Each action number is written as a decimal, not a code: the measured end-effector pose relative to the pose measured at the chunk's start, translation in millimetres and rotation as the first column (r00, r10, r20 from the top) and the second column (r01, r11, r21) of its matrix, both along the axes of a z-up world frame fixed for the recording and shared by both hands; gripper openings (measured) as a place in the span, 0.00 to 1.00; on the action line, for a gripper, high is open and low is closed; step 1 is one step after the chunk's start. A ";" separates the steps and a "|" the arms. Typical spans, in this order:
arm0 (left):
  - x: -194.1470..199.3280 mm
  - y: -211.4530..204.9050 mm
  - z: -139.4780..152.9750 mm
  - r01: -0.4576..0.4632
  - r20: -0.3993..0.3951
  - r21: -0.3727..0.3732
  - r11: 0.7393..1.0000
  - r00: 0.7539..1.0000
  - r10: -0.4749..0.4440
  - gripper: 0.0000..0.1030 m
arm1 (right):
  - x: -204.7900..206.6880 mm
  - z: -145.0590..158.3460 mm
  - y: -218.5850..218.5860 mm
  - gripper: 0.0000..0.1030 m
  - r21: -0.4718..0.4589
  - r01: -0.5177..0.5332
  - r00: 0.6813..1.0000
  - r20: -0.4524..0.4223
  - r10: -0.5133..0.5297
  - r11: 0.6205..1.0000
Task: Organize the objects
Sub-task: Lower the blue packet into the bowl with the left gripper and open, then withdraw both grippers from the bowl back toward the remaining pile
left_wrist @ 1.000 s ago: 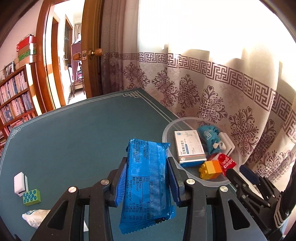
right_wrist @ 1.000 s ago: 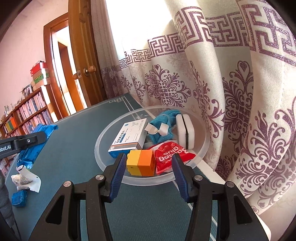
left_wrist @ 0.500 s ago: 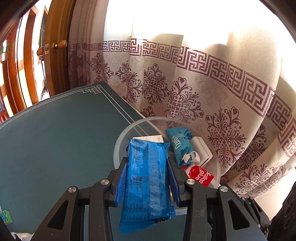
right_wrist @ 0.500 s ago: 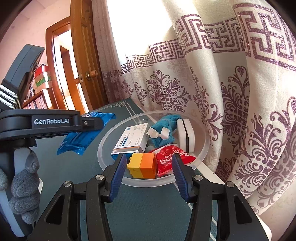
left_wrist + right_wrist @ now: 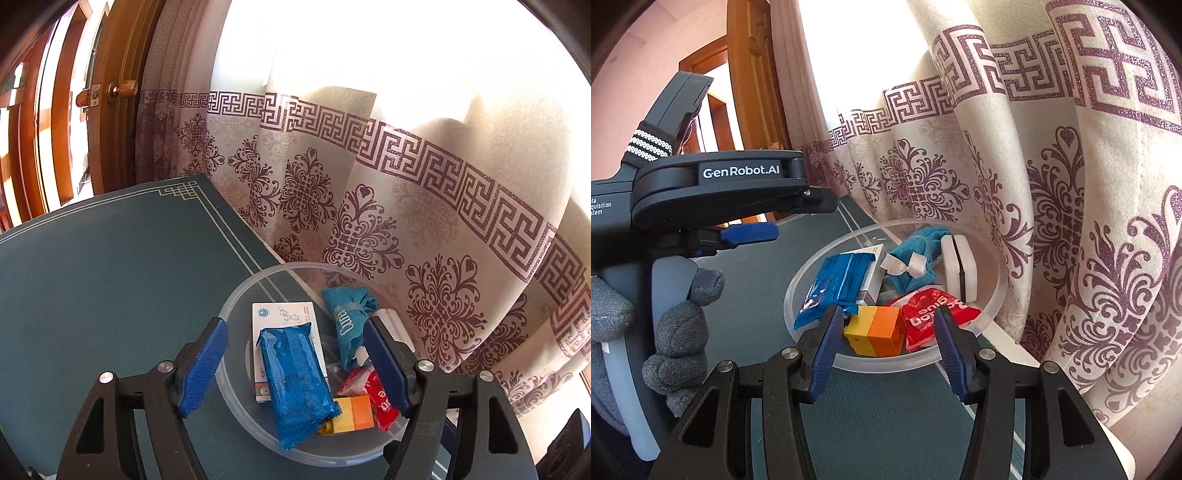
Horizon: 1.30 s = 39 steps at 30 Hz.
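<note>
Left wrist view: green table [image 5: 92, 280], patterned curtain [image 5: 424, 206], wooden door [image 5: 110, 110]; both grippers' fingers apart, empty.

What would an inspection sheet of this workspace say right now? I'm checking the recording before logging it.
Surface: dark green table with pale border lines, against a curtain.
Job's things: clear round bowl holds the blue packet lying on a white box, a teal cloth, a red pouch, a yellow-orange block and a white case.
Clutter: nothing seen.
Grippers: left gripper above the bowl, jaws opening, pads clear of the packet; right gripper at the near rim, jaws apart, nothing held.
Cables: nothing seen.
Surroundings: patterned curtain, wooden door, a gloved hand on the left gripper's handle.
</note>
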<state>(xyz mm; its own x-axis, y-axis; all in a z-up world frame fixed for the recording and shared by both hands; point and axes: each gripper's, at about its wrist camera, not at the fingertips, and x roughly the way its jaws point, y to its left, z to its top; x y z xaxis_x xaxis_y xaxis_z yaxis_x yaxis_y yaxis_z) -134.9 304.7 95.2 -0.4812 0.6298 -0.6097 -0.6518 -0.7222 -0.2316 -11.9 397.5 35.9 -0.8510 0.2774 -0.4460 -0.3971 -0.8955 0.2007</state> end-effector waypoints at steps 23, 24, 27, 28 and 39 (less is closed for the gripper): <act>18.1 -21.6 -40.4 0.008 0.054 -0.121 0.993 0.999 -0.001 0.86 | -8.0 1.7 4.2 0.51 0.002 0.017 1.000 -0.007 -0.017 1.000; 16.4 -21.1 -43.0 0.004 0.059 -0.127 0.992 0.998 0.003 0.86 | -6.7 2.3 2.8 0.51 0.001 0.017 1.000 -0.009 -0.017 1.000; 11.0 -19.6 -50.4 -0.006 0.062 -0.143 0.990 0.998 0.015 0.86 | -5.8 2.5 3.0 0.51 0.001 0.017 1.000 -0.009 -0.017 1.000; 8.9 -19.2 -52.8 -0.010 0.059 -0.149 0.989 0.998 0.019 0.86 | -5.6 2.6 3.1 0.51 0.001 0.017 1.000 -0.009 -0.017 1.000; -5.4 -14.5 -57.0 -0.053 0.037 -0.161 0.986 0.998 0.059 0.87 | -7.2 3.0 3.5 0.51 0.005 0.023 1.000 -0.006 -0.023 1.000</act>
<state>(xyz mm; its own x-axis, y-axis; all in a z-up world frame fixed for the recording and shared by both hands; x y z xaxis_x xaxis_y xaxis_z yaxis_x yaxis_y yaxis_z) -140.3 290.3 38.1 -0.4853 0.4954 -0.7205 -0.6015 -0.7872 -0.1362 -19.1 401.0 38.9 -0.8471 0.2991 -0.4393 -0.4164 -0.8872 0.1988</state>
